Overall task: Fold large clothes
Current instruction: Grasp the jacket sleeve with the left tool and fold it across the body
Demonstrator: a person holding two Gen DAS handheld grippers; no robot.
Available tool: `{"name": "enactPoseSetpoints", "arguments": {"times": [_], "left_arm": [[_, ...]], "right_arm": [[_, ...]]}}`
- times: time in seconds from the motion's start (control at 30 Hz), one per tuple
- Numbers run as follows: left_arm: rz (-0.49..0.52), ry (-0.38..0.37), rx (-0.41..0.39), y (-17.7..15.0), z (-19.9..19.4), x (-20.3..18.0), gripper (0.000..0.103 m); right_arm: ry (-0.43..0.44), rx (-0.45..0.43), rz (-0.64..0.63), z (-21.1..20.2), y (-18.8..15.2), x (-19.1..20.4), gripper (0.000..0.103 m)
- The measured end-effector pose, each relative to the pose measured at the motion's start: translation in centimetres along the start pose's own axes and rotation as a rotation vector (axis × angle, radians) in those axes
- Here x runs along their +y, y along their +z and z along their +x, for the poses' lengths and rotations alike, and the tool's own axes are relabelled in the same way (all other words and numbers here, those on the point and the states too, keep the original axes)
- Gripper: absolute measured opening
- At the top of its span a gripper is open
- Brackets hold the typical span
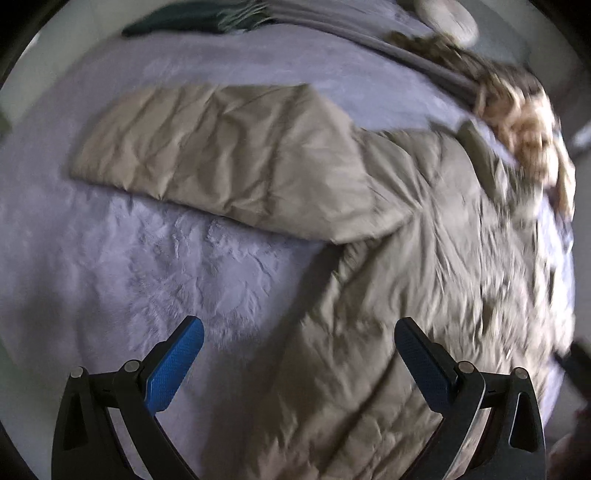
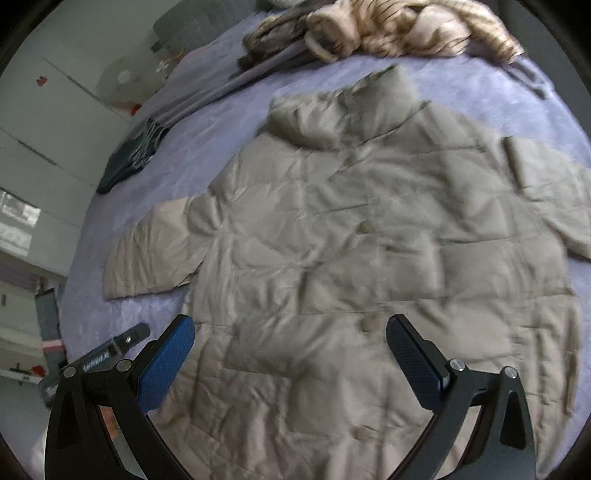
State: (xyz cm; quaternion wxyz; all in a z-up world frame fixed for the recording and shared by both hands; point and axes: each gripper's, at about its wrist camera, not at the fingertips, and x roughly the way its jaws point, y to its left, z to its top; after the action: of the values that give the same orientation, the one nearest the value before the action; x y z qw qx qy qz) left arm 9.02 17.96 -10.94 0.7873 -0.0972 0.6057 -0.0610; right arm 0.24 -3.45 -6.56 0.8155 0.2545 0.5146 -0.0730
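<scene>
A beige quilted puffer coat [image 2: 332, 240] lies spread flat, front up, on a lilac bed cover [image 2: 155, 306]. Its collar [image 2: 340, 114] points to the far side and its buttons run down the middle. One sleeve [image 1: 207, 155] stretches out to the left in the left wrist view; the coat body [image 1: 436, 280] fills the right half. My left gripper [image 1: 299, 328] hovers open above the coat's left edge, nothing between its blue pads. My right gripper [image 2: 290, 326] hangs open above the lower front of the coat, also empty. The other sleeve [image 2: 546, 192] lies at the right.
A fluffy tan-and-cream striped garment [image 2: 399, 29] is heaped at the far edge of the bed. A dark green fringed cloth [image 2: 129, 158] lies at the far left. A grey folded blanket [image 1: 332, 22] runs along the back. White wall and cabinets [image 2: 44, 122] stand beyond the bed.
</scene>
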Motion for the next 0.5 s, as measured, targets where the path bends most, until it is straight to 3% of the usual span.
{"name": "enactPoseSetpoints", "arguments": {"times": [0.1,0.17,0.3,0.5], "left_arm": [[-0.112,-0.112,-0.023,1.6,1.5,3.3,0.103],[-0.177,-0.157,-0.053,2.8,2.8,5.5,0.103],[-0.27,-0.227,-0.073,5.2,5.6,8.6,0.103],[-0.397,-0.275,-0.111,9.2,8.9,13.0,0.103]], "right_arm": [[0.003,0.084,-0.004,3.2,0.2,1.1,0.103],[0.001,0.09,-0.006,4.6,0.0,1.6,0.103],[0.0,0.113,0.02,7.4,0.2,1.9,0.103],[0.023,0.109,0.021,9.6,0.9,2.5,0.103]]}}
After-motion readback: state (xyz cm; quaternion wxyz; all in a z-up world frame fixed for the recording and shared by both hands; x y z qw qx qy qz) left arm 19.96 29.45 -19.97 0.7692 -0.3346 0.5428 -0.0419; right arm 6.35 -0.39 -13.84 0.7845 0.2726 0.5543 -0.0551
